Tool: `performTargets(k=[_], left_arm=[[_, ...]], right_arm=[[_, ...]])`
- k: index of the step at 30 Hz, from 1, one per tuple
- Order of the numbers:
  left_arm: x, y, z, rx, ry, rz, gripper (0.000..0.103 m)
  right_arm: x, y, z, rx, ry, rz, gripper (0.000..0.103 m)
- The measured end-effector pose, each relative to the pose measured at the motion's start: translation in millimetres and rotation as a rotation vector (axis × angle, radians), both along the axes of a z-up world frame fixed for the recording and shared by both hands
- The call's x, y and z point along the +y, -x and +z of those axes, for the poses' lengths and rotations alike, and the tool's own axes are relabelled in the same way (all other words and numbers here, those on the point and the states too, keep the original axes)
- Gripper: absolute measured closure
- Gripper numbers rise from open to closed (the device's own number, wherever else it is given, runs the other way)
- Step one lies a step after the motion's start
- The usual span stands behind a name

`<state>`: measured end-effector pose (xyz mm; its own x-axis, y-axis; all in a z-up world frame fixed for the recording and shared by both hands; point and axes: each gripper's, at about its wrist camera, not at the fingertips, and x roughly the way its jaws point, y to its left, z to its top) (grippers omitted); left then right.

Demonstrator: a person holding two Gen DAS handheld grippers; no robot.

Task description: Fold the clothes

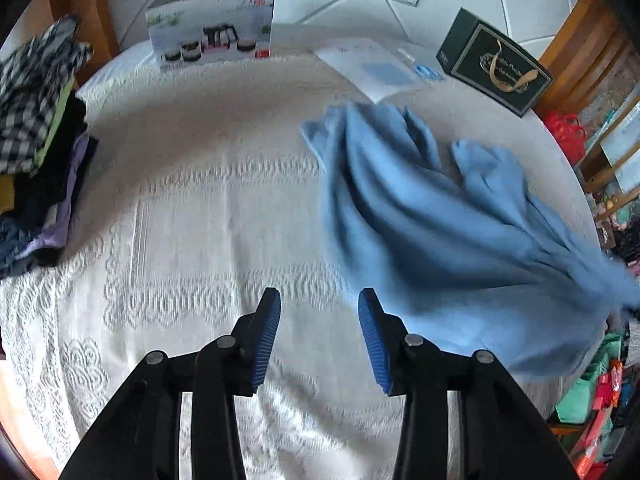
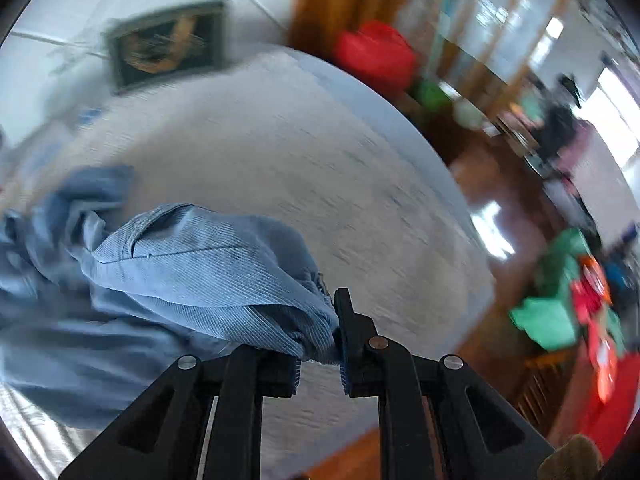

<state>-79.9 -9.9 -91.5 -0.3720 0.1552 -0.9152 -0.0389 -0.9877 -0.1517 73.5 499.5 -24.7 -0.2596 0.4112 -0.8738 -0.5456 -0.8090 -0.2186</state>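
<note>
A light blue garment (image 1: pixel 432 216) lies crumpled on the right part of the white bedspread (image 1: pixel 192 208), pulled taut toward the right edge. My left gripper (image 1: pixel 319 300) is open and empty, just left of the garment's near edge, above the bedspread. My right gripper (image 2: pixel 320 320) is shut on a bunched part of the blue garment (image 2: pixel 208 264) and holds it lifted over the bed's right side; the cloth hides the left finger's pad. The right wrist view is blurred by motion.
A pile of folded clothes (image 1: pixel 44 152) sits at the bed's left edge. A tea-set box (image 1: pixel 212 24), a white packet (image 1: pixel 376 68) and a dark green box (image 1: pixel 496 64) stand by the headboard. Red and green bags (image 2: pixel 560 312) lie on the floor to the right.
</note>
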Motion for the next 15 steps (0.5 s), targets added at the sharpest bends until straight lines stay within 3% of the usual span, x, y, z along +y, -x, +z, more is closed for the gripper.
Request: performTargets(k=[4,9,10,12,13,15], left_arm=[[7,42,-13,0.000,0.006,0.038,0.062],[36,90,-29,-0.002,0.018,0.022,0.061],[43,99,-34,-0.005,0.030,0.014,0.061],[52,112,-44,-0.023,0.049,0.007,0.061],[57,118,-50,-0.034,0.051,0.003,0.061],[67,126,-60,-0.041,0.065,-0.008,0.061]], right_arm=[[45,-12,-17,-0.033,-0.005,-0.065,0.089],[76,4,-35,-0.062,0.004,-0.070,0.083],[77,7,-38,-0.060,0.025,-0.061,0.074],[77,6,-43,-0.051,0.081,-0.055,0.043],[76,4,-44,-0.037,0.104,-0.054,0.021],[75,-2,-46,-0.004,0.158,-0.051,0.016]])
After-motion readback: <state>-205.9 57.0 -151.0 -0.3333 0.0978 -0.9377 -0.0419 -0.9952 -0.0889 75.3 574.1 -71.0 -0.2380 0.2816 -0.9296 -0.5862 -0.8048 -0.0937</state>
